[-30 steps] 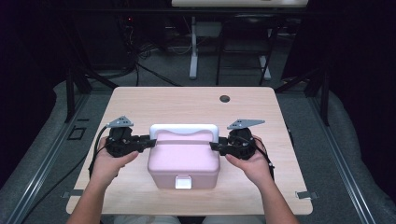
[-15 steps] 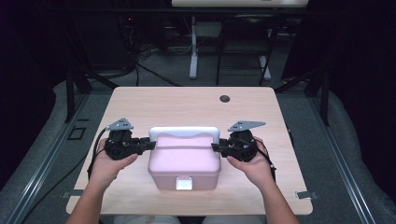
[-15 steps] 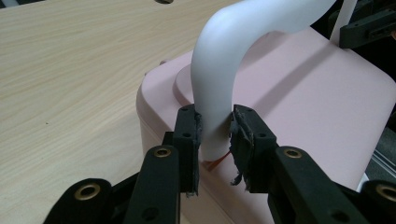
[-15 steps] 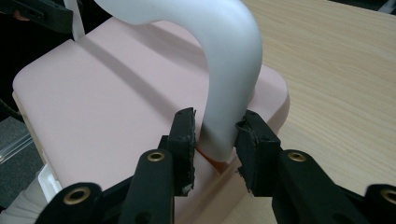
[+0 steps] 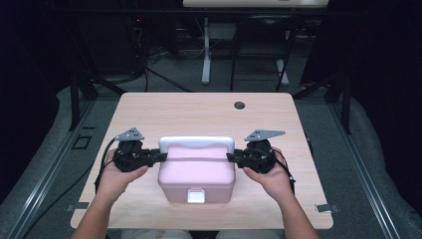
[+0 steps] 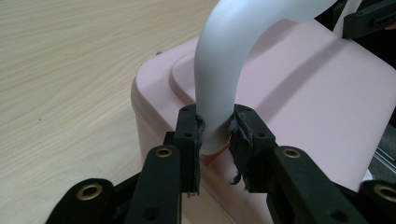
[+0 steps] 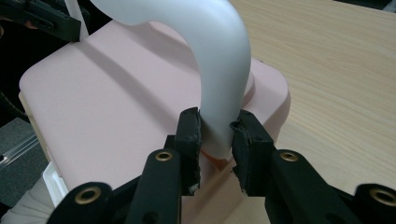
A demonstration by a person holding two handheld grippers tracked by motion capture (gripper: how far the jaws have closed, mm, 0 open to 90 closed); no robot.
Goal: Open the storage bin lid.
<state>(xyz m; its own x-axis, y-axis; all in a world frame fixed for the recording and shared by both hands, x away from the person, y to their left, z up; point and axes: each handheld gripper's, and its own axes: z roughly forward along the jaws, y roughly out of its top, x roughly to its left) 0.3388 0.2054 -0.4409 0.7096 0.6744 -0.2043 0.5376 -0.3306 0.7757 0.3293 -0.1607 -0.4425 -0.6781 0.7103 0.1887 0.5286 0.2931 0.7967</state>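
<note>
While the pink box (image 5: 196,172) sits near the front of the tabletop (image 5: 199,112), its white handle (image 5: 196,144) runs side to side. The left gripper (image 6: 217,133) pinches one end and the right gripper (image 7: 215,132) the other, both just closing. They look tight.

I count one pink box (image 5: 196,172) on one table (image 5: 199,112). The box has one white handle (image 5: 196,143) and one white latch (image 5: 195,196) on its near side. I hold two grippers: my left gripper (image 5: 160,157) and my right gripper (image 5: 232,157), each with two black jaws, so four jaws in all, and one end of the handle sits between each pair. Each gripper carries one grey plate, two in total. Two hands, one per gripper. The table has one dark round hole (image 5: 239,105) near its far edge.
</note>
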